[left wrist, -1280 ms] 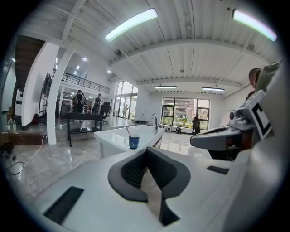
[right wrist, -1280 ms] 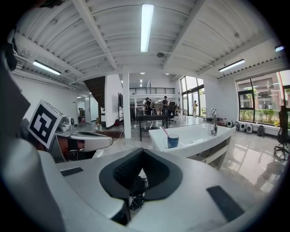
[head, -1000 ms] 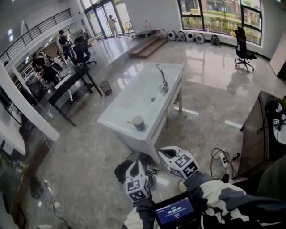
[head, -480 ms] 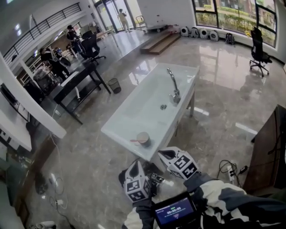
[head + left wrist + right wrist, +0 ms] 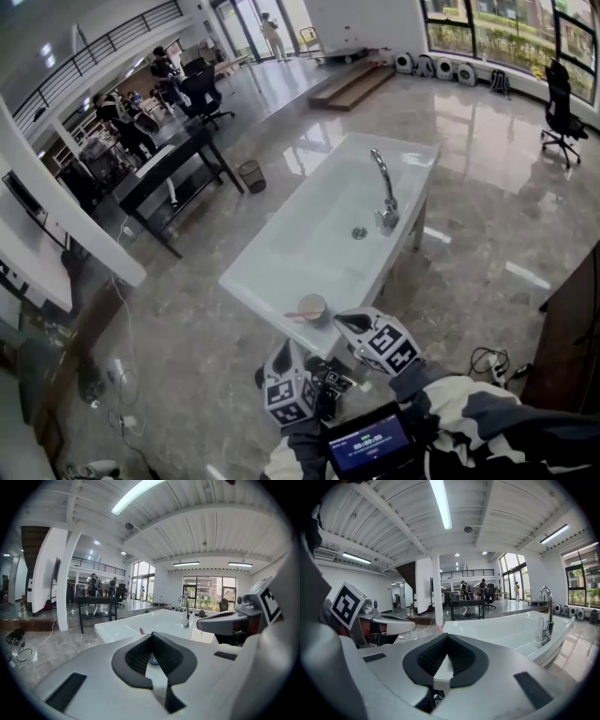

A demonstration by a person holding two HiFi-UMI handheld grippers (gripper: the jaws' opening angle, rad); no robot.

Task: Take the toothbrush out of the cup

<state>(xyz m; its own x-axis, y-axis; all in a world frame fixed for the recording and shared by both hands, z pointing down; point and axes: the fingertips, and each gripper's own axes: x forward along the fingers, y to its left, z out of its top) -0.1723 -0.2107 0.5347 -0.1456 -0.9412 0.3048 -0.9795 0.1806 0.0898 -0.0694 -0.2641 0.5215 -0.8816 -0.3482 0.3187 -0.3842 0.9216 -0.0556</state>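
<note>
A round cup (image 5: 312,306) stands on the near corner of the white sink table (image 5: 281,267). A pink-handled toothbrush (image 5: 292,315) leans out of the cup to the left. My left gripper (image 5: 286,354) is low in the head view, just short of the table's edge, jaws shut and empty. My right gripper (image 5: 350,322) is beside it, close to the right of the cup, also shut and empty. In the left gripper view the toothbrush tip (image 5: 141,631) peeks over the left gripper (image 5: 151,637). In the right gripper view the same pink tip (image 5: 439,629) shows above the right gripper (image 5: 447,637).
A chrome faucet (image 5: 385,192) rises at the sink's far right side. A dark table (image 5: 169,173) and a small bin (image 5: 251,175) stand to the left on the glossy floor, with people behind. Cables lie on the floor at left (image 5: 117,375) and right (image 5: 492,361).
The sink and cup have drawn closer. Both grippers have advanced together toward the table's near corner, and the right one now sits next to the cup. Both stay shut.
</note>
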